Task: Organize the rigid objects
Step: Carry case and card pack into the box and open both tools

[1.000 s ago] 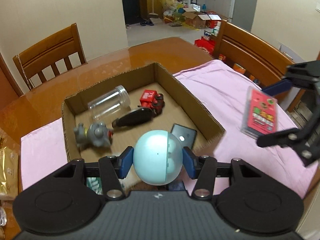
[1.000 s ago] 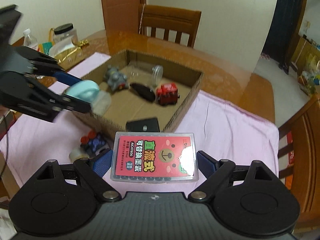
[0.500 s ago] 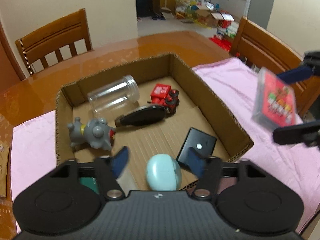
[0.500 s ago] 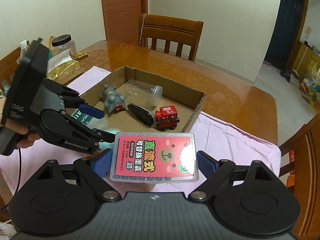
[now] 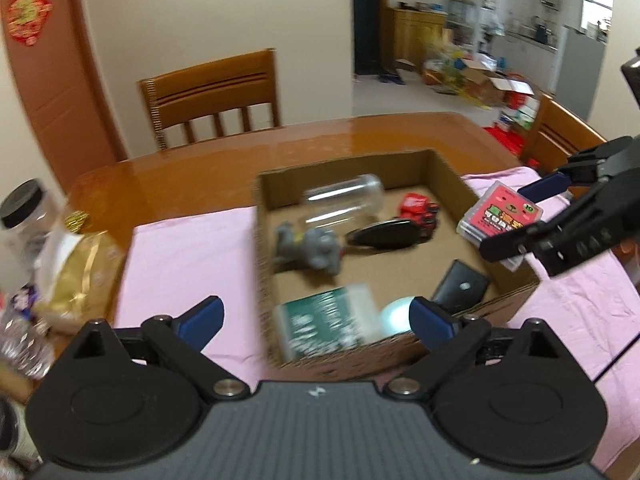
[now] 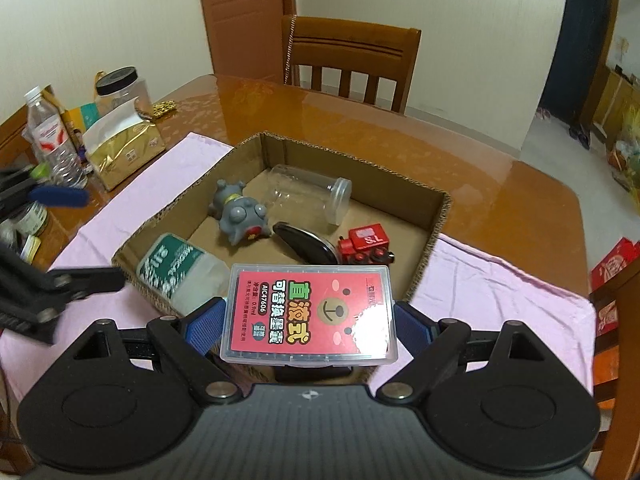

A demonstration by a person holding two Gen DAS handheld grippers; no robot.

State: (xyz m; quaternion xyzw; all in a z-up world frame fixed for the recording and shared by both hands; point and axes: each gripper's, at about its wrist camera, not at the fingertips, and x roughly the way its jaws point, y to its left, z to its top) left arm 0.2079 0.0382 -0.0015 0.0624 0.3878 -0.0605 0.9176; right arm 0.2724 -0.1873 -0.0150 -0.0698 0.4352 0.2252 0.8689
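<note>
A cardboard box sits on a pink cloth. In it lie a clear jar, a grey toy, a black oval case, a red toy train, a black square device, a green-labelled bottle and a pale blue ball. My left gripper is open and empty above the box's near edge. My right gripper is shut on a red-labelled clear case over the box's right side.
A pink cloth covers the wooden table. At the left stand a gold bag, a black-lidded jar and a water bottle. Wooden chairs stand around the table.
My left gripper opened and let the pale blue ball drop into the box, then drew back to the left. My right gripper carried the red-labelled case closer over the box.
</note>
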